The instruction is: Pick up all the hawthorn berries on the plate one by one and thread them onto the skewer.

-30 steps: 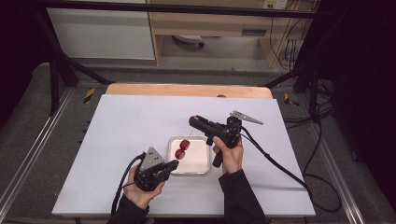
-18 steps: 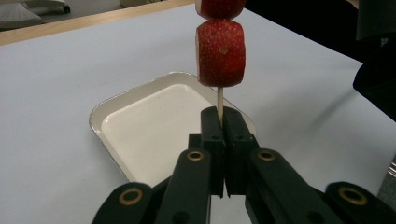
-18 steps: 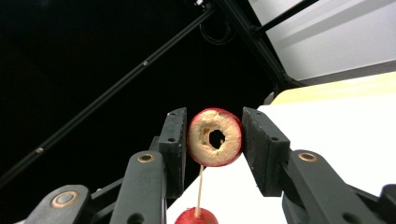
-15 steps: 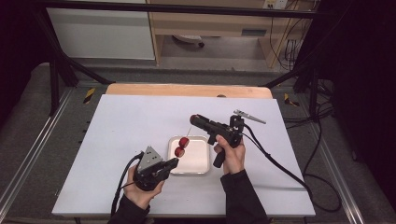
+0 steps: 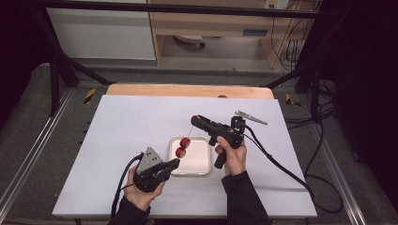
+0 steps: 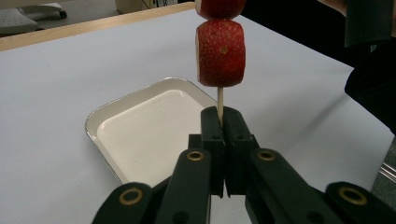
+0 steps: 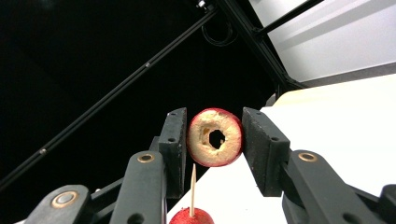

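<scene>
1. In the high view, I had a white table with a strip of bare wood along its far edge, standing on grey floor inside a dark metal frame; pale cabinets and a wooden shelf stood beyond, and dark curtain closed off the right side.
2. On that table I counted one white tray, sitting near the middle between my two hands.
3. My left gripper sat at the tray's near left edge, holding a skewer that rose over the tray with two red fruit slices threaded on it, one above the other.
4. My right gripper hovered above the skewer's tip, well clear of the table, with a cable trailing off to the right.
5. In the left gripper view, the jaws were pressed together on the skewer; one slice sat just above them, a second touching it from above at the frame's top, and the empty tray lay behind.
6. In the right gripper view, the jaws pinched one cored slice by its sides, hole facing the camera.
7. Below it the skewer tip stood just apart from that slice, one threaded slice beneath.
8. By my count: three slices in all, one skewer, one tray, two grippers.
</scene>
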`<state>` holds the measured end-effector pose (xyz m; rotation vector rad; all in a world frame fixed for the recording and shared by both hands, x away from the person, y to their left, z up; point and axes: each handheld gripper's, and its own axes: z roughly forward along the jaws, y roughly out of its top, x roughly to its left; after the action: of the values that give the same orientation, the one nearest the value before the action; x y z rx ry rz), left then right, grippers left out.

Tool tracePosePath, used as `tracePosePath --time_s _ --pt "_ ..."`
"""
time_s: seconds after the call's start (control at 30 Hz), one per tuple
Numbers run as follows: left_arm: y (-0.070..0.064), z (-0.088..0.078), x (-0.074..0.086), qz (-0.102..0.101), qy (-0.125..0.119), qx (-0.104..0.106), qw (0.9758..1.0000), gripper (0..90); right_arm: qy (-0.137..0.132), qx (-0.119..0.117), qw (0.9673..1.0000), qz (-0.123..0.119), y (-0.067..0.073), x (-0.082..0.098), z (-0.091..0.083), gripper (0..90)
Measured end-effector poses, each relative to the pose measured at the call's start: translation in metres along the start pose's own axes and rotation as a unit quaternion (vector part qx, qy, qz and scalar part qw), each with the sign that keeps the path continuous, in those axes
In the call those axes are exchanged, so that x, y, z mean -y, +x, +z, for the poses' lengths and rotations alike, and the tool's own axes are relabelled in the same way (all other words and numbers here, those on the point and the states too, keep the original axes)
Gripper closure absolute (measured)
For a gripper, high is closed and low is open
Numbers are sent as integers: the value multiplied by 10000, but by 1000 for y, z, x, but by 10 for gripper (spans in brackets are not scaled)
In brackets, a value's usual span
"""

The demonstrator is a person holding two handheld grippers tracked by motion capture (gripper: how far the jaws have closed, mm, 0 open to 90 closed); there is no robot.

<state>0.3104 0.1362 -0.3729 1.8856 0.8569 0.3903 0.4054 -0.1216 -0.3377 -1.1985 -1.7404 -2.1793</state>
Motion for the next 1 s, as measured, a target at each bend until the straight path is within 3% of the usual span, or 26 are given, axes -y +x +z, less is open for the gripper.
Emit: tracePosePath --time_s 0.53,0.73,0.9,1.0 --pt "3 4 1 -163 166 71 9997 886 124 141 9989 -440 -1 5 2 622" --pt "3 6 1 -234 322 117 9991 886 254 249 9967 -735 -3 8 3 622" --pt "4 9 0 -454 487 277 9974 886 377 375 9923 -1118 -3 9 2 622" --pt "2 11 1 -536 595 268 9964 886 460 407 9899 -1280 -4 11 2 622"
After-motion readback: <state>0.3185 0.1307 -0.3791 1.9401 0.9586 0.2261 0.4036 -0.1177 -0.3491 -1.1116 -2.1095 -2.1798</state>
